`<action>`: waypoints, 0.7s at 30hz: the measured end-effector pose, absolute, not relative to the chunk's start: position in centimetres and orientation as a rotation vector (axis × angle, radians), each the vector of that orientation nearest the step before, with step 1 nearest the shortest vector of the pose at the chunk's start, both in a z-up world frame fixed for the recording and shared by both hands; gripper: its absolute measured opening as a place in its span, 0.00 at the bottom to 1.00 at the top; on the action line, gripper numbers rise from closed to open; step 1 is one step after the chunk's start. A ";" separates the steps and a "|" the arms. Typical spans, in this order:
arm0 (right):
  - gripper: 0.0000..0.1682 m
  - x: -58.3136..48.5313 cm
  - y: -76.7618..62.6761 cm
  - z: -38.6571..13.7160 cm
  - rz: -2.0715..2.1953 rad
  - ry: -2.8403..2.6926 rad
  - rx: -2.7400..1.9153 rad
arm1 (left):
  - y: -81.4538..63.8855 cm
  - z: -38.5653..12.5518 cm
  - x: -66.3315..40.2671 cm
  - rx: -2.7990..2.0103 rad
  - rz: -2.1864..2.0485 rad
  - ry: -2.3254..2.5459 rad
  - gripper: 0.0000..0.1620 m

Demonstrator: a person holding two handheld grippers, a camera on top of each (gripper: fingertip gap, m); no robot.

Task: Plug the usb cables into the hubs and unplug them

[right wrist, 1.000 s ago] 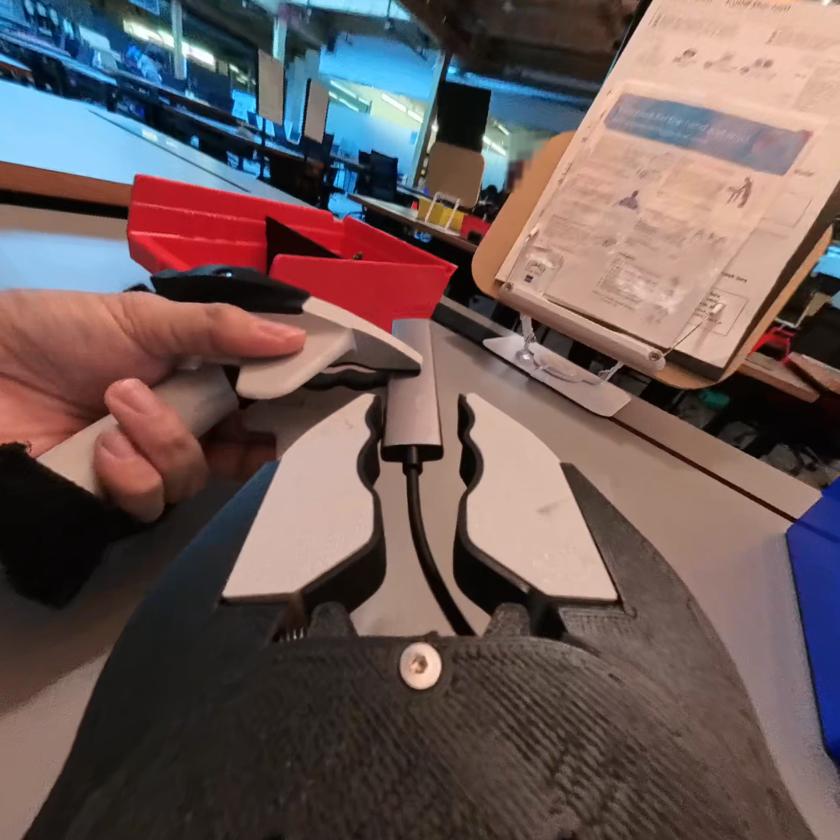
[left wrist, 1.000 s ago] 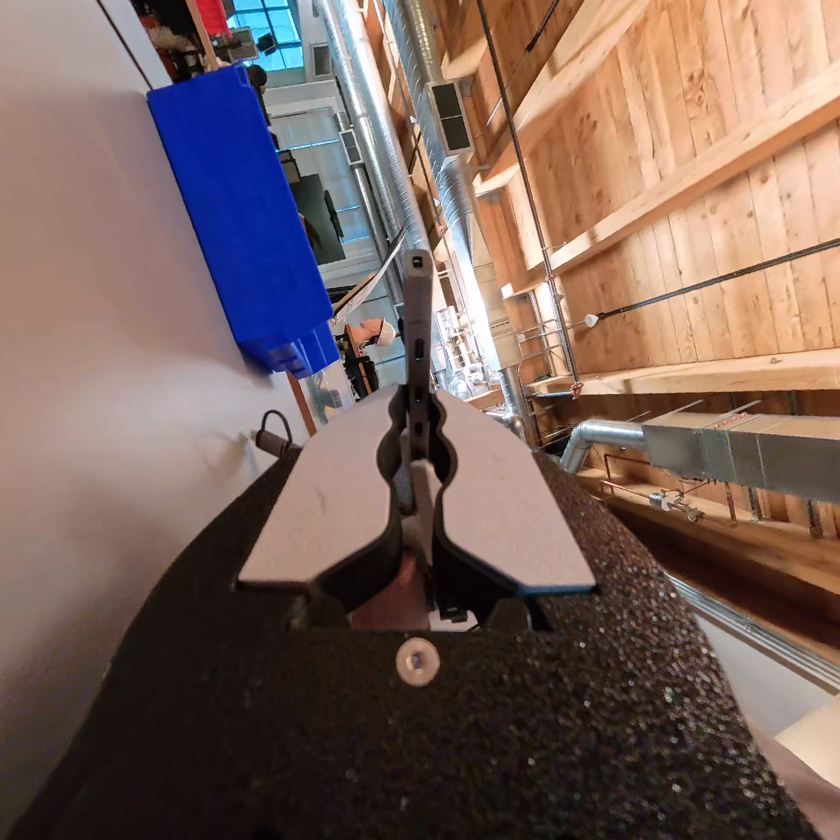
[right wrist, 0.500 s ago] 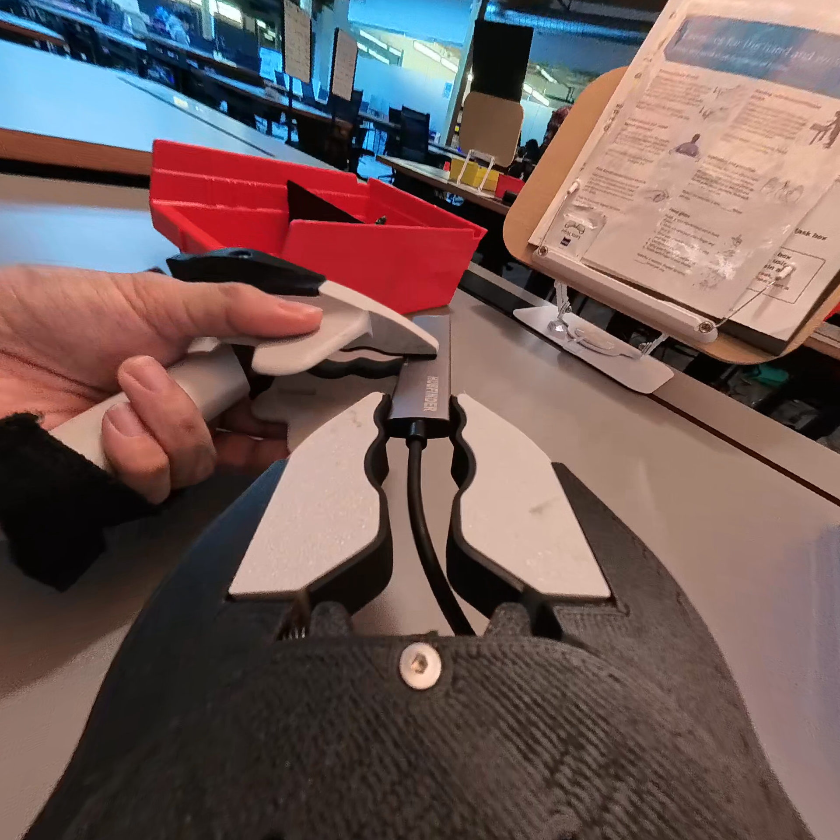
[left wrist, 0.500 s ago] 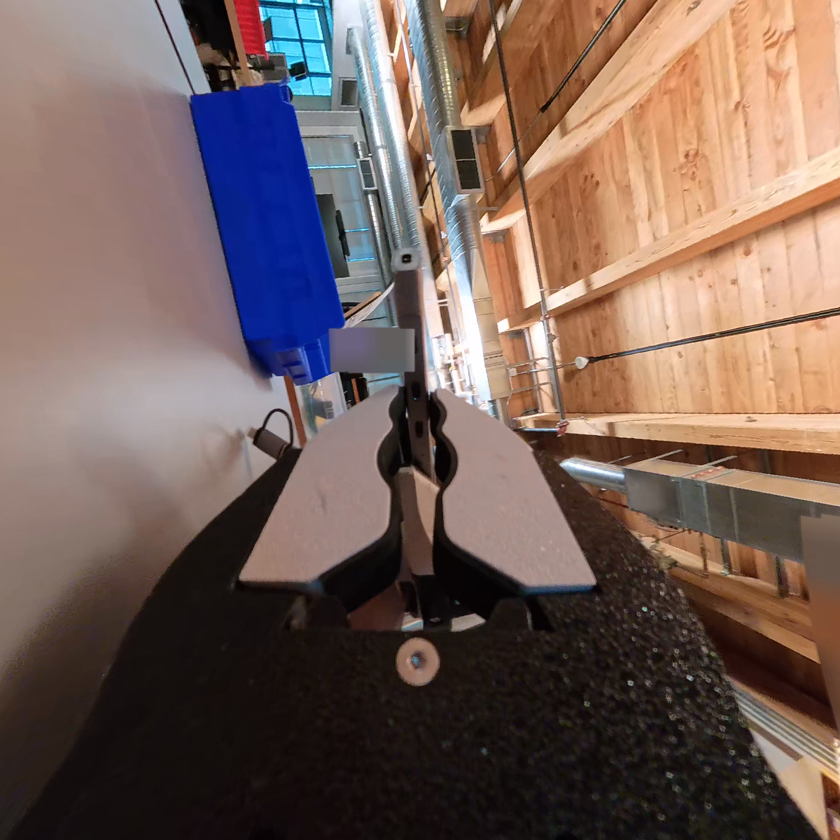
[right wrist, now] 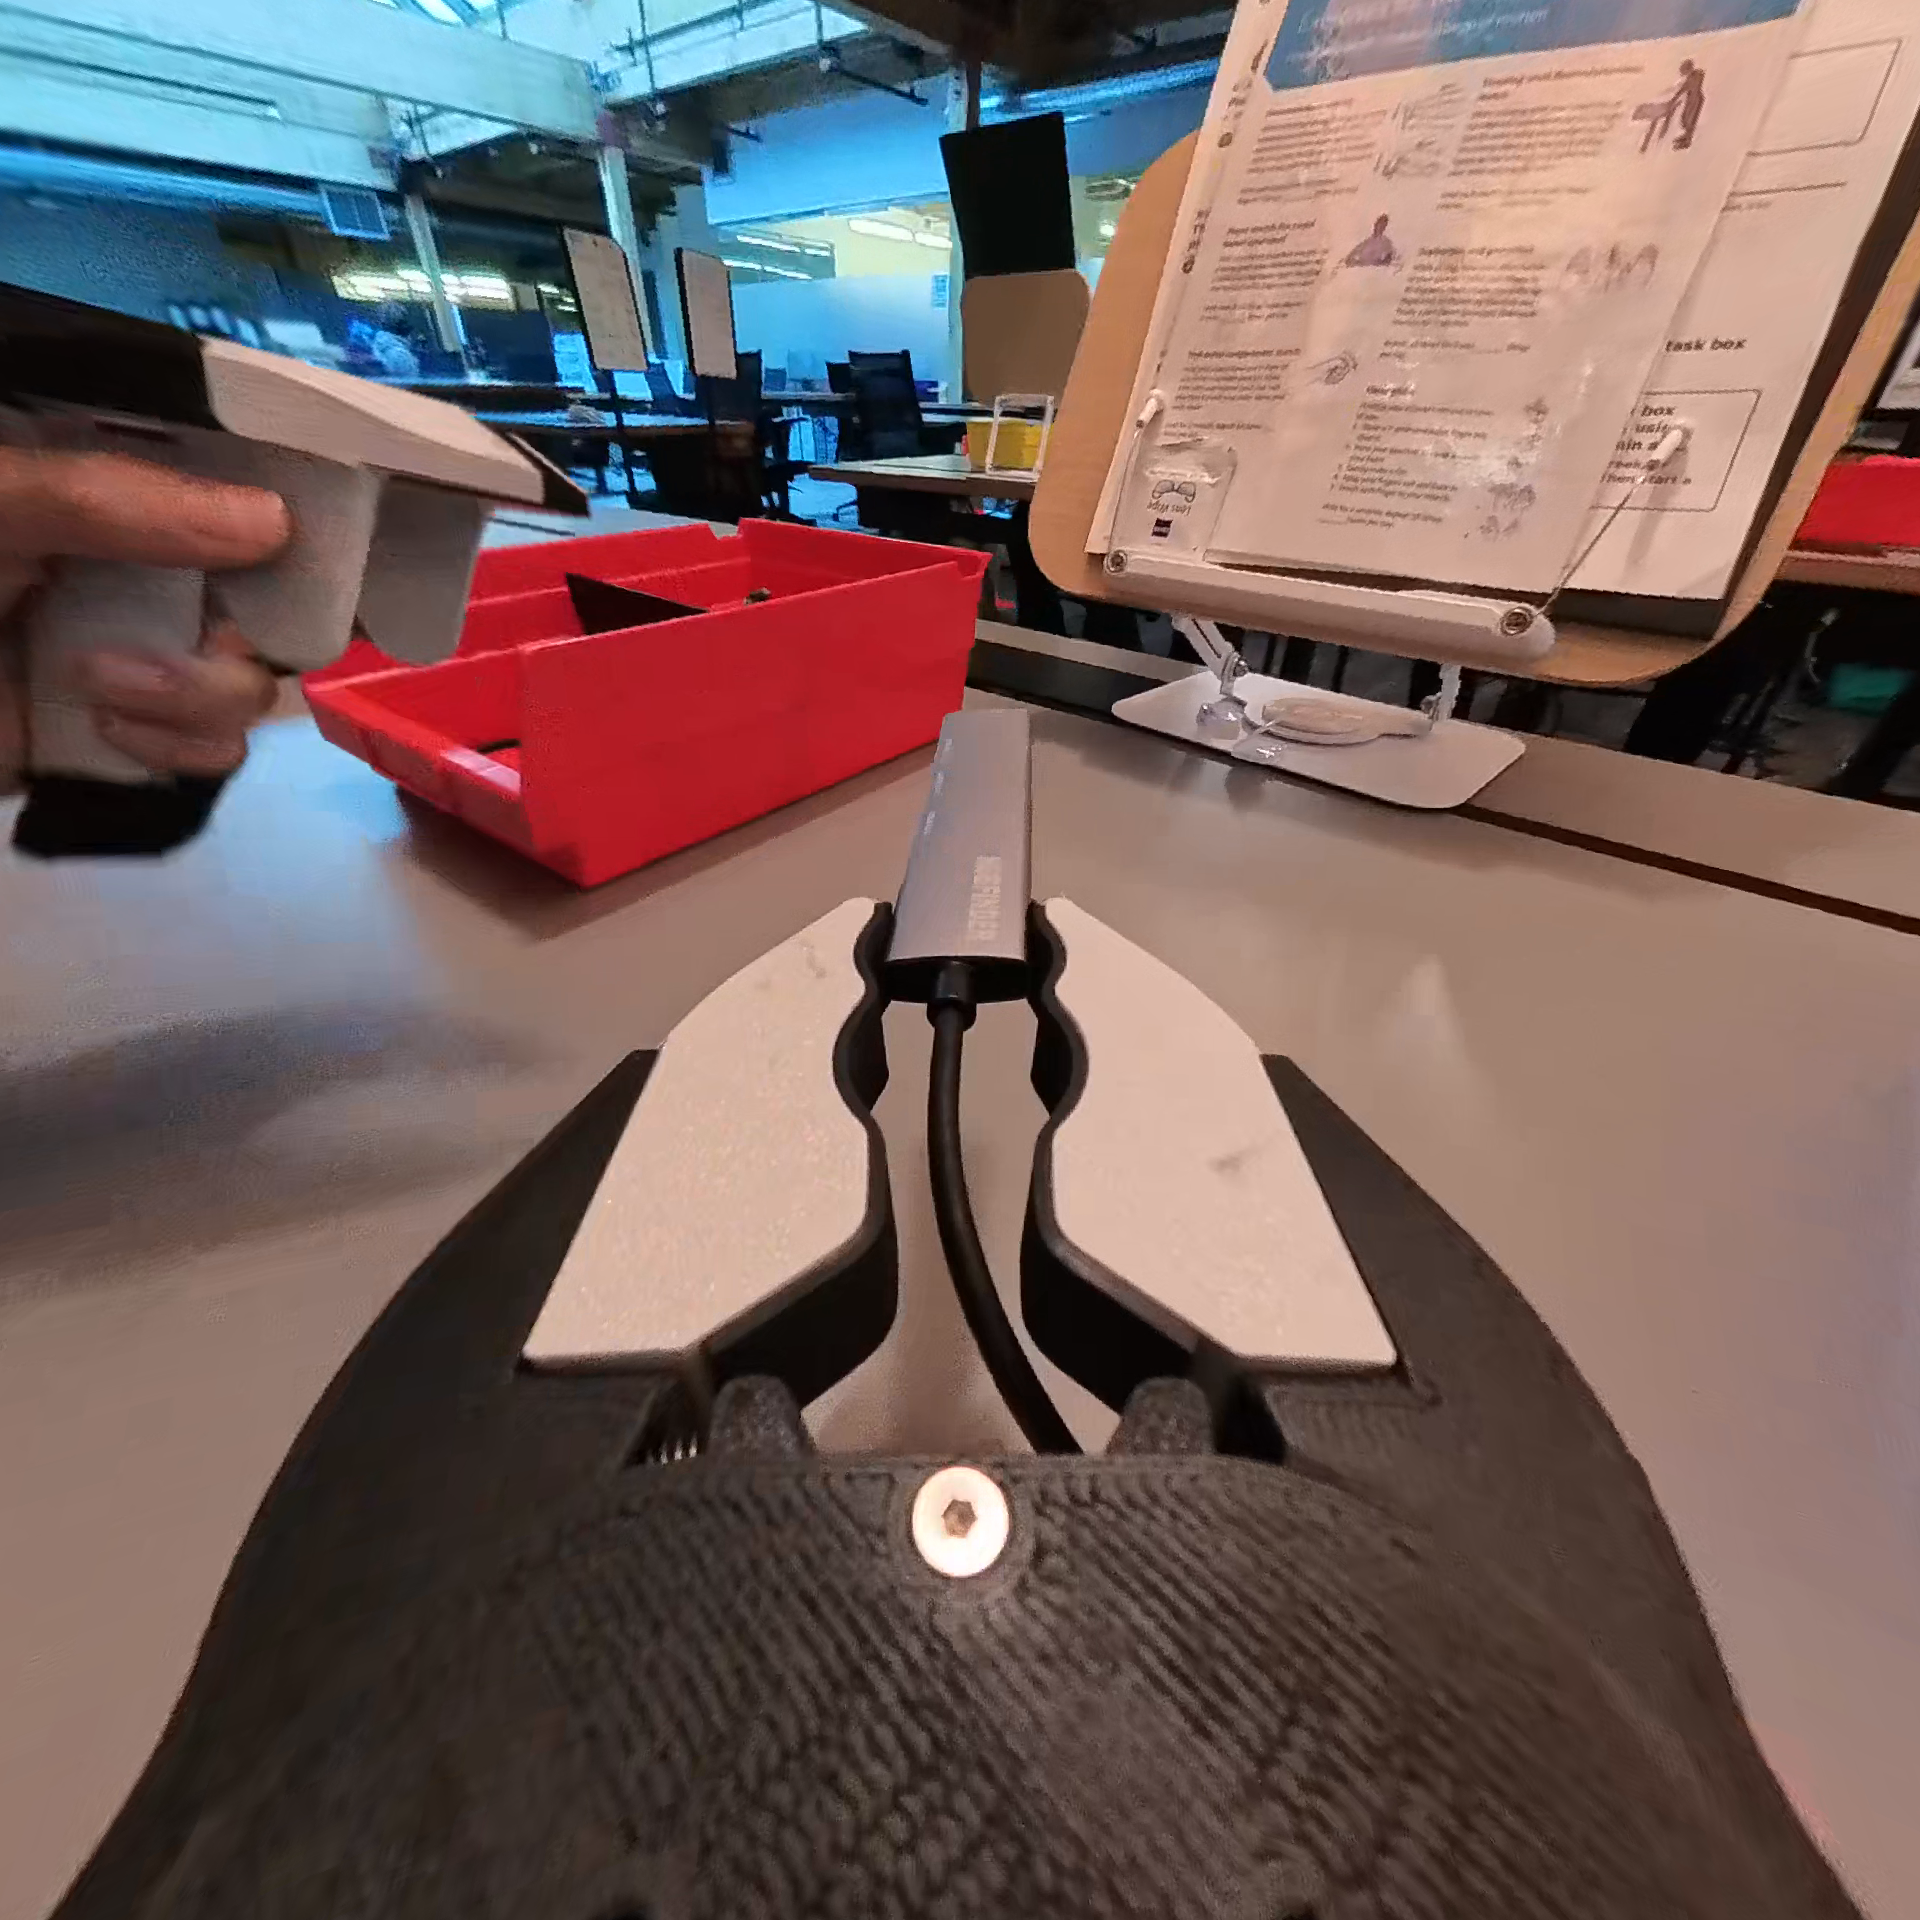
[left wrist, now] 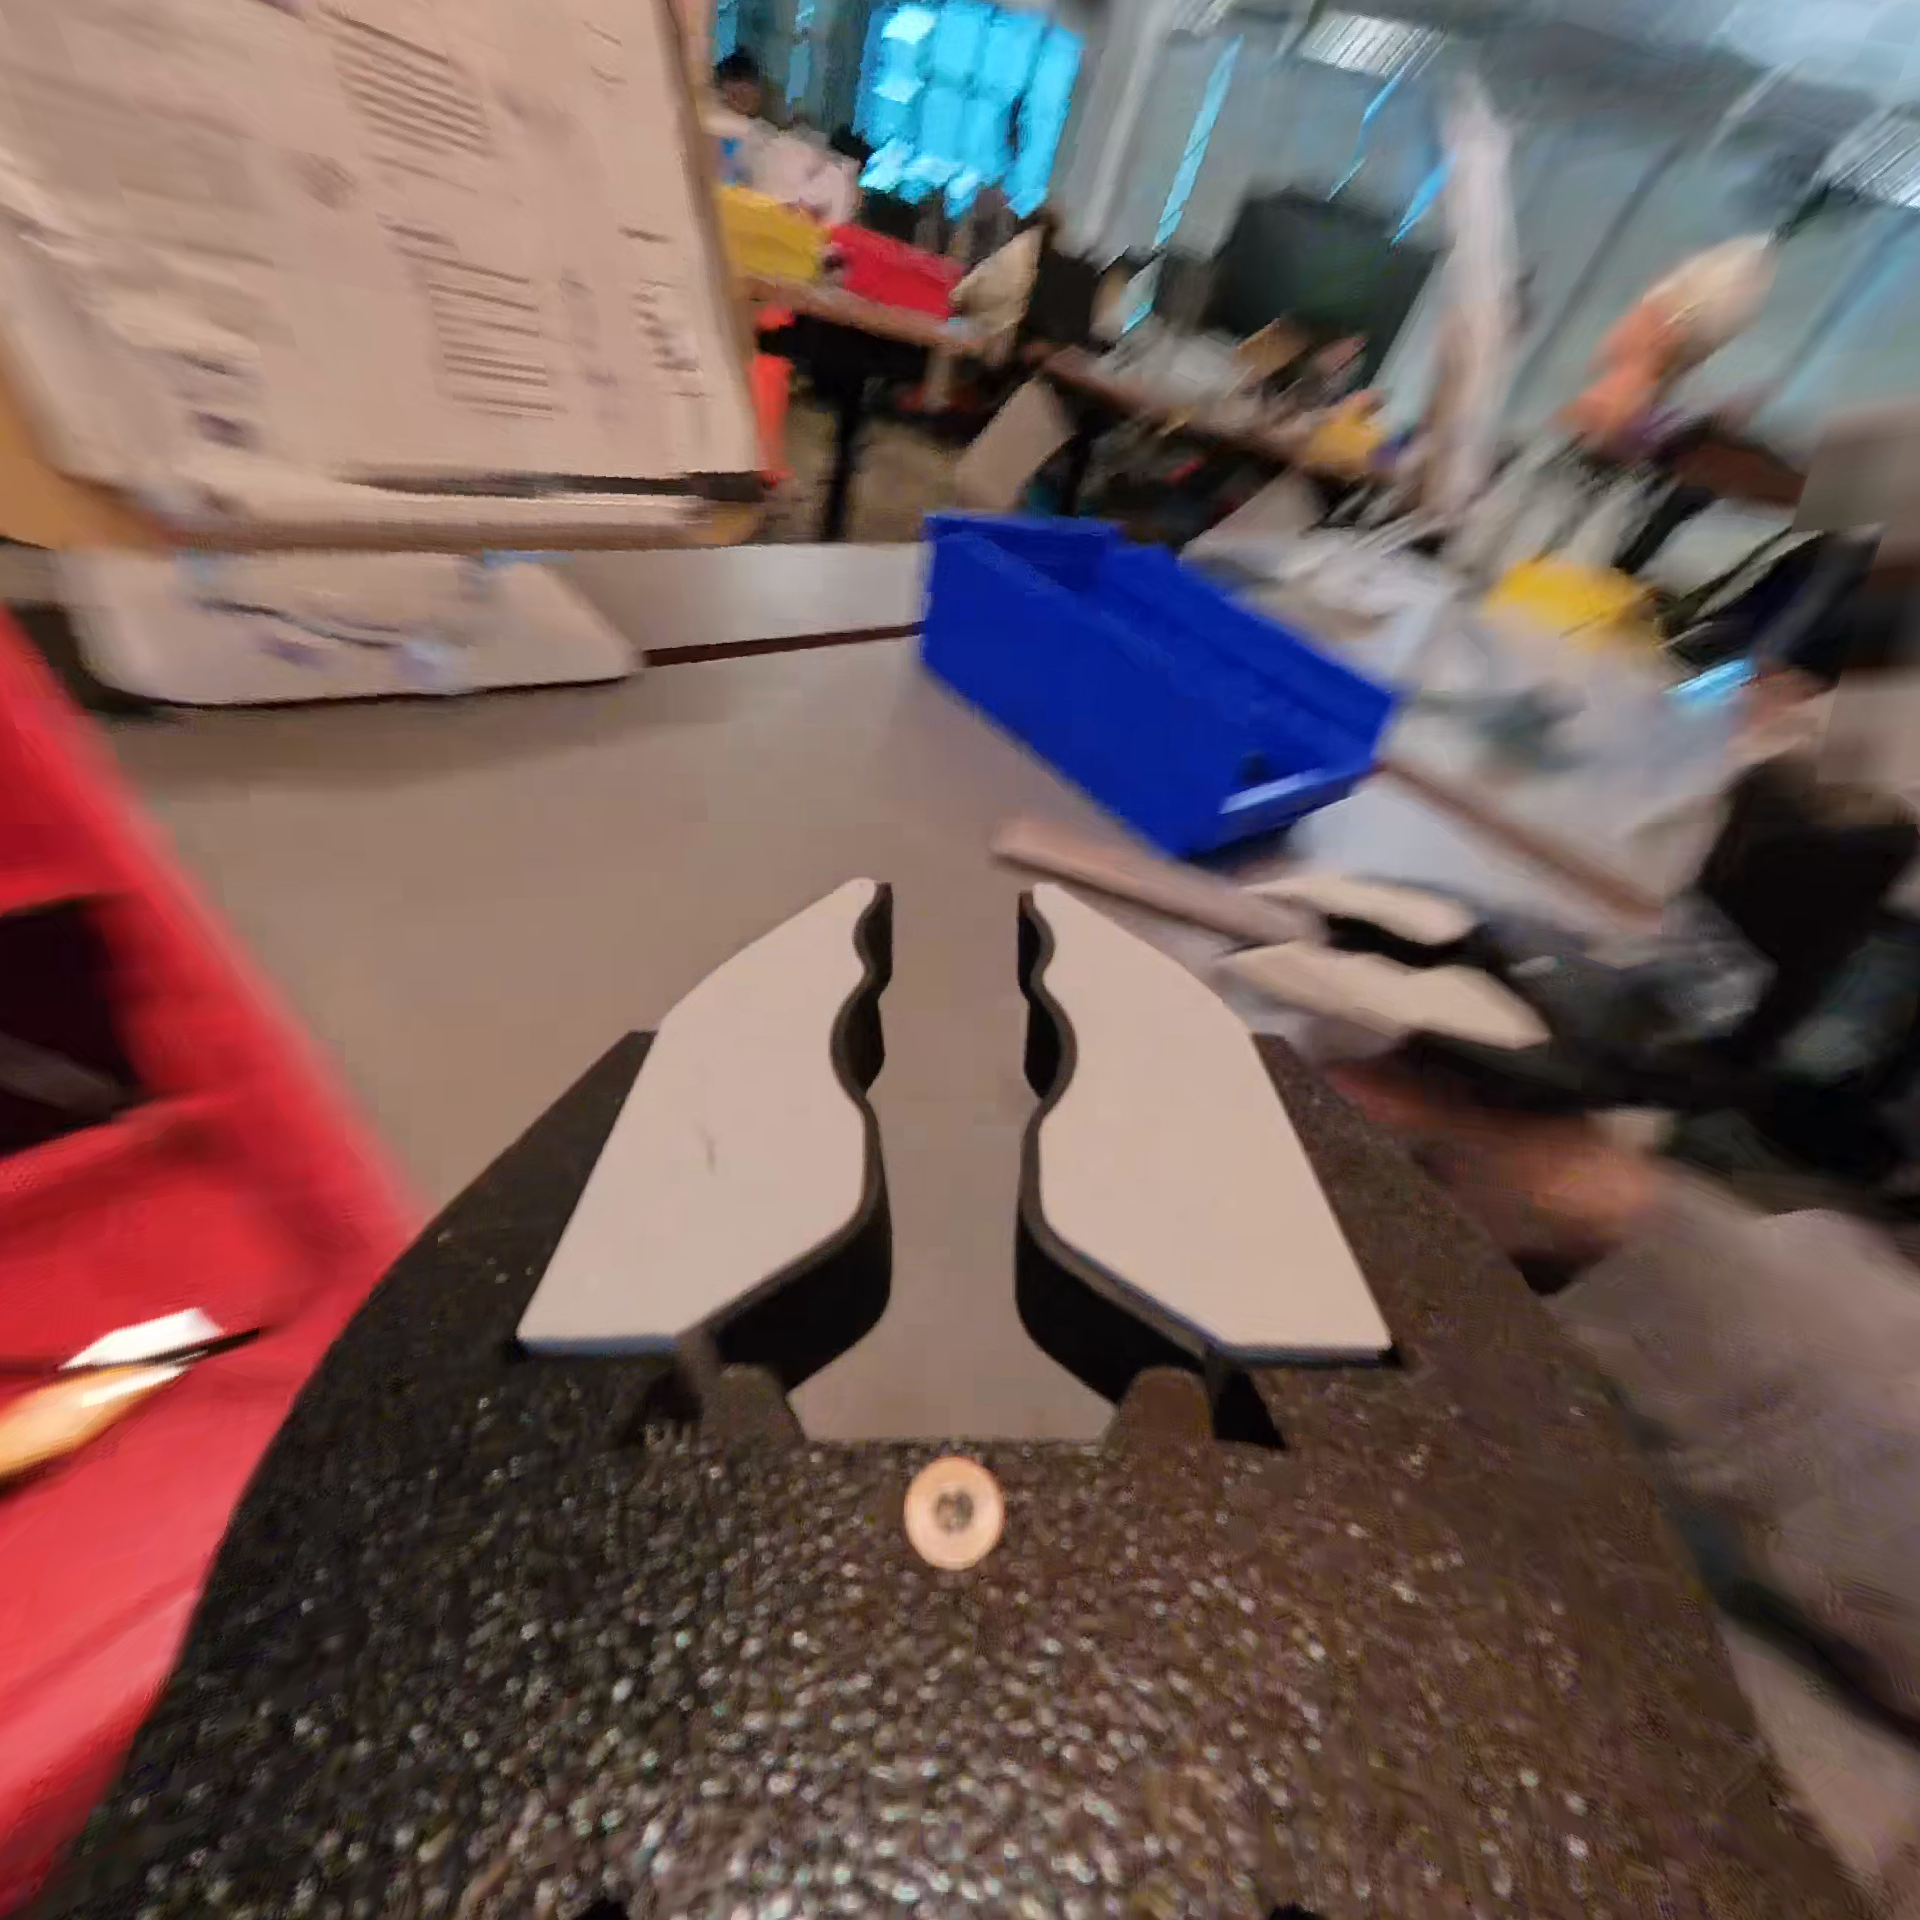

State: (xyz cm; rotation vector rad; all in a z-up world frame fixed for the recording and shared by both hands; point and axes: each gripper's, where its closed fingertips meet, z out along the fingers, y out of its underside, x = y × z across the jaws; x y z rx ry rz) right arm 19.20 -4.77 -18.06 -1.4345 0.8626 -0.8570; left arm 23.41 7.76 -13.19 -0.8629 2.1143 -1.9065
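Note:
A grey USB hub (right wrist: 971,831) with a black cable (right wrist: 961,1164) at its near end sits between the fingers of my right gripper (right wrist: 961,920), which is shut on the hub's cable end. The hub points forward over the grey table (right wrist: 1455,1039). My left gripper (left wrist: 956,904) is open and empty above the table; its view is blurred. It also shows in the right wrist view (right wrist: 499,473), held by a hand (right wrist: 125,540), up and to the left of the hub. In the left wrist view the right gripper (left wrist: 1247,940) holds the hub (left wrist: 1132,883) at the right.
A red bin (right wrist: 675,665) with dividers stands left of the hub and also shows in the left wrist view (left wrist: 156,1143). A blue bin (left wrist: 1143,675) stands at the table's right. A document stand with printed sheets (right wrist: 1403,312) stands behind, on a white base (right wrist: 1351,738). My right fingertips sit around 15 cm from my left ones.
My left gripper let go of the hub, opened and swung away to the left, levelling out. My right gripper closed on the hub's cable end and now holds it alone.

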 end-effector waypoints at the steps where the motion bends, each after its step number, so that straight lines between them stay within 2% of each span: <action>1: 0.14 19.1 -4.7 -18.0 -0.843 0.852 -1.434 | 10.1 -13.5 24.7 -0.849 -1.739 2.130 0.16; 3: 0.14 19.2 -5.0 -17.9 -0.833 0.865 -1.414 | 14.5 -14.8 26.8 -0.851 -1.466 2.185 0.19; 5: 0.14 19.2 -5.2 -17.8 -0.811 0.872 -1.389 | 17.3 -16.4 28.3 -0.951 -1.363 2.227 0.22; 10: 0.14 19.0 -5.7 -17.4 -0.787 0.872 -1.340 | 17.4 -18.0 31.4 -1.246 -1.583 2.366 0.27; 14: 0.14 19.1 -5.5 -17.5 -0.795 0.870 -1.361 | 17.5 -19.0 35.9 -1.668 -1.765 2.258 0.22; 17: 0.14 19.1 -5.4 -17.6 -0.793 0.868 -1.368 | 16.6 -20.7 36.8 -1.775 -1.774 2.283 0.21; 19: 0.14 19.0 -5.4 -17.5 -0.789 0.860 -1.360 | 16.1 -21.6 36.5 -1.734 -1.727 2.342 0.15; 21: 0.14 18.9 -5.5 -17.4 -0.786 0.858 -1.355 | 15.8 -21.2 36.2 -1.605 -1.737 2.349 0.05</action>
